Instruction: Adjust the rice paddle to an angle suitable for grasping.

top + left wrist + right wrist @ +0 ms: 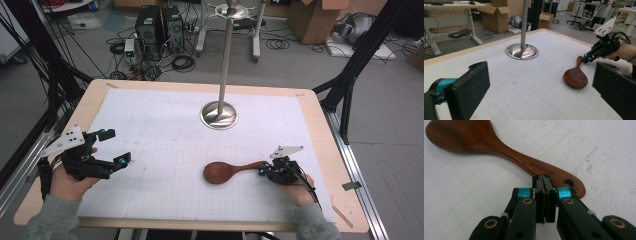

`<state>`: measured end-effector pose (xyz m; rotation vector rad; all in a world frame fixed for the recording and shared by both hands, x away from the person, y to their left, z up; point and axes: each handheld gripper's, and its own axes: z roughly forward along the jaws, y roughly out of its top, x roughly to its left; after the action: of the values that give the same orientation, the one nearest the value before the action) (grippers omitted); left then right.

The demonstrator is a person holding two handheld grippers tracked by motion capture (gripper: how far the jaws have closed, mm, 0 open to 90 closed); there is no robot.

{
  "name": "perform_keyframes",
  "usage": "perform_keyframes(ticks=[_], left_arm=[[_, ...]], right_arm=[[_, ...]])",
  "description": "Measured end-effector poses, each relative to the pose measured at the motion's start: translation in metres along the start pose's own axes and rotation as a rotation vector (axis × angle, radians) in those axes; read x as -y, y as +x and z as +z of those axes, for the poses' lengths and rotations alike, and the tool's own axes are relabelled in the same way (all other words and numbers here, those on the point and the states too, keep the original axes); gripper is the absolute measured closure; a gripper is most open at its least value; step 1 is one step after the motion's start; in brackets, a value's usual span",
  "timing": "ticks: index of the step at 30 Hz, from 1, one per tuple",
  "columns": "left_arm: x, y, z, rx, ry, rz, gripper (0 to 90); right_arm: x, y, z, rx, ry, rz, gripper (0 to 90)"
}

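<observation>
The spoon (227, 171) is found lying flat on the white gridded mat (165, 120), in the near right part of the table (320, 130), bowl toward the centre and handle toward the person's right. In the right gripper view the handle end, with its hanging hole, is seen still resting on the mat; nothing has been lifted.

The right gripper (544, 181) is set at the handle end with its jaws pressed together, pad to pad. The tips are seen on top of, or just at the edge of, the handle near the hole. No wood is seen between the pads, so the spoon is not judged to be gripped, though actual contact cannot be confirmed from this angle.

The left gripper (111, 148) is held near the left edge of the mat, well apart from the spoon, its jaws standing wide apart with nothing between them.

The stand (220, 112), a metal post on a round base, is placed at the far middle of the mat. Hooks appear at its top in the high view, all bare as far as can be made out.

Judgement: the work is taken to be hanging the spoon on the stand. Only the approach is done; grasp, lift, carry and hooking remain.
</observation>
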<state>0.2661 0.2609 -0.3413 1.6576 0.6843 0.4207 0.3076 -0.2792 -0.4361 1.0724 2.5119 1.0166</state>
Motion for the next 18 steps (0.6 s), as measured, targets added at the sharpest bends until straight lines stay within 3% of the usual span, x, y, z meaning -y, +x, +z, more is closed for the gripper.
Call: perform_keyframes(ticks=[18], left_arm=[[0.001,-0.001,-0.005,-0.013,0.002,0.001,1.8]], right_arm=[[-0.018,-0.004,0.016,0.015,0.001,-0.005,89.7]])
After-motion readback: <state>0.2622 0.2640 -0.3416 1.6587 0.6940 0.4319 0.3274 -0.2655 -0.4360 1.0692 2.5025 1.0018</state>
